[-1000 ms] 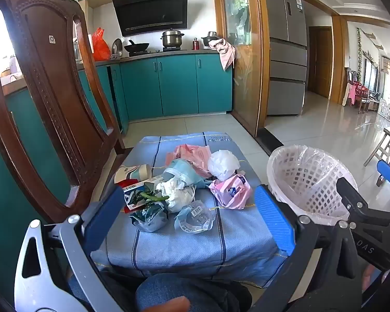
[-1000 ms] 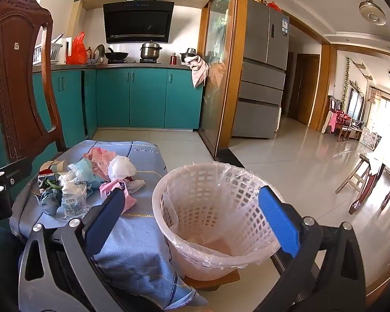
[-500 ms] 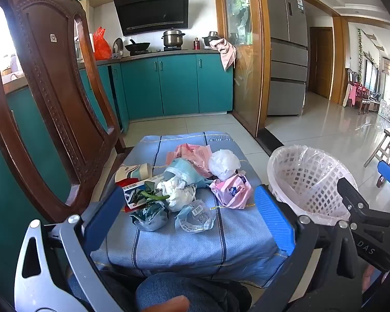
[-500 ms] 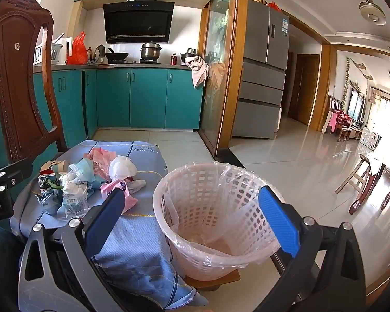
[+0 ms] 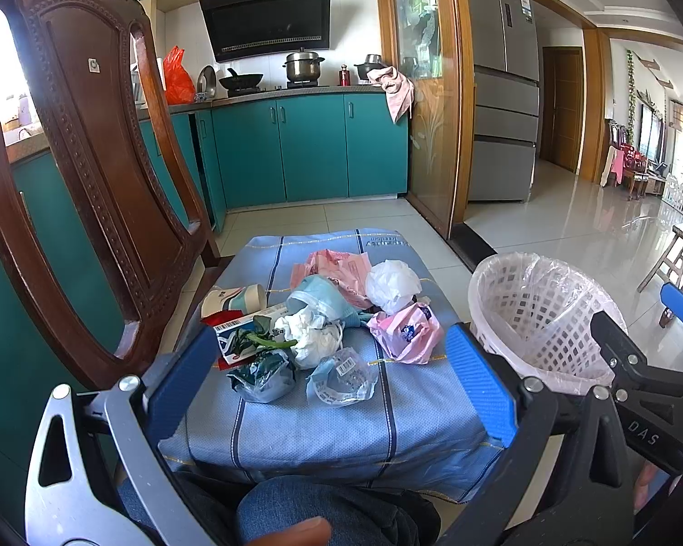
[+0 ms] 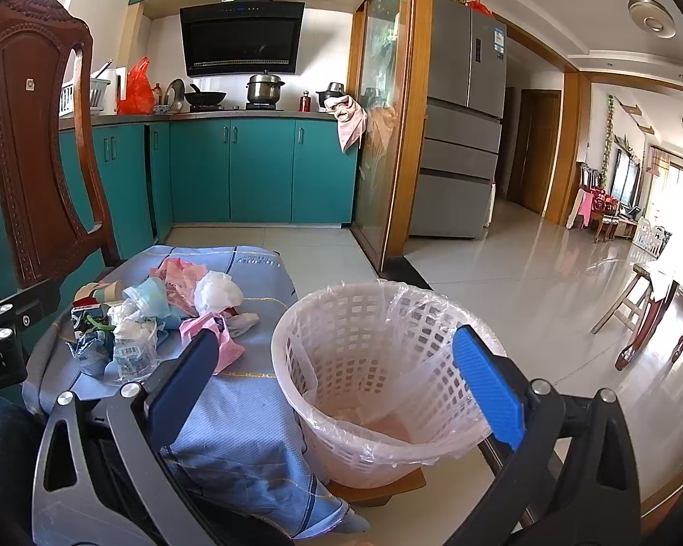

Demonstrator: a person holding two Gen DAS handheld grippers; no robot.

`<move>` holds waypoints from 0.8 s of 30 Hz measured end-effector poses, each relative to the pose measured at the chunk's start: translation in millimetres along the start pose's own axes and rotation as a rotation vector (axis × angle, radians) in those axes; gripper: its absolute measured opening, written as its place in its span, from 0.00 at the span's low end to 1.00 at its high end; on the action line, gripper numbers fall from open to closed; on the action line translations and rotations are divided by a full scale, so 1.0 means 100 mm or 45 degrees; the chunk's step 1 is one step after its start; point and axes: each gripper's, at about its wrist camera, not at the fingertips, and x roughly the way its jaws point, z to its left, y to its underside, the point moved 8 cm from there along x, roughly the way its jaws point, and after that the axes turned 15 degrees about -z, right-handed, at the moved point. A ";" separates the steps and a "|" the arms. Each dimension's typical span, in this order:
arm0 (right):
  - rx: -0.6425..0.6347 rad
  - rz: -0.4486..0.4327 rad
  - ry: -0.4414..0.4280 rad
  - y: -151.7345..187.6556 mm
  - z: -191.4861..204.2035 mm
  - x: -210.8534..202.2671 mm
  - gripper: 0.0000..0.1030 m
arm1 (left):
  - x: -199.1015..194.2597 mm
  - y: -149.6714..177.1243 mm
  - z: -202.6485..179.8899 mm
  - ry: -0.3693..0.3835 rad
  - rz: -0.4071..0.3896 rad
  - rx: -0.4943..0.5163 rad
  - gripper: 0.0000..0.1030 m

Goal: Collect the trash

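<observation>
Left tool [image 5: 330, 386] spread wide, gripping nothing; trash pile [image 5: 323, 318] just ahead between its fingers on blue-clothed surface [image 5: 323, 427]: crumpled tissues, pink bags, blue mask, clear wrapper. Right tool [image 6: 341, 373] likewise released, white lined basket [image 6: 378, 377] directly ahead.

We note a carved wooden chair [image 5: 91, 173] at left, its back upright. Behind it we see teal cabinets [image 5: 309, 145] under a counter. On the counter stand a steel pot [image 5: 302, 65], a wok [image 5: 241, 79], a red bottle [image 5: 344, 75] and an orange bag [image 5: 177, 77]. A black hood [image 5: 268, 16] hangs above the pot and wok. A pink towel [image 5: 396, 88] droops over the counter's right end, beside a glass door [image 5: 425, 104]. Right of the door we see a grey fridge [image 5: 505, 104]. A ceiling fan [image 6: 651, 11] is overhead. The tiled floor [image 6: 523, 273] is glossy, with a wooden stool [image 6: 633, 309] far right.
</observation>
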 end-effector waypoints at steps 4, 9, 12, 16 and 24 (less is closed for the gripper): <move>0.002 0.002 0.000 0.00 0.00 0.00 0.97 | 0.00 0.00 0.00 0.000 0.002 0.000 0.97; 0.005 0.002 -0.002 -0.01 0.00 0.00 0.97 | 0.00 0.00 0.00 0.000 0.003 0.001 0.97; 0.012 0.004 -0.003 0.03 -0.02 0.01 0.97 | 0.00 0.00 0.00 -0.001 0.003 0.000 0.97; 0.014 0.004 -0.003 0.02 -0.02 0.01 0.97 | 0.00 0.00 0.00 0.000 0.004 0.001 0.97; 0.015 0.005 -0.003 0.02 -0.01 0.01 0.97 | 0.00 0.00 0.00 0.000 0.004 0.000 0.97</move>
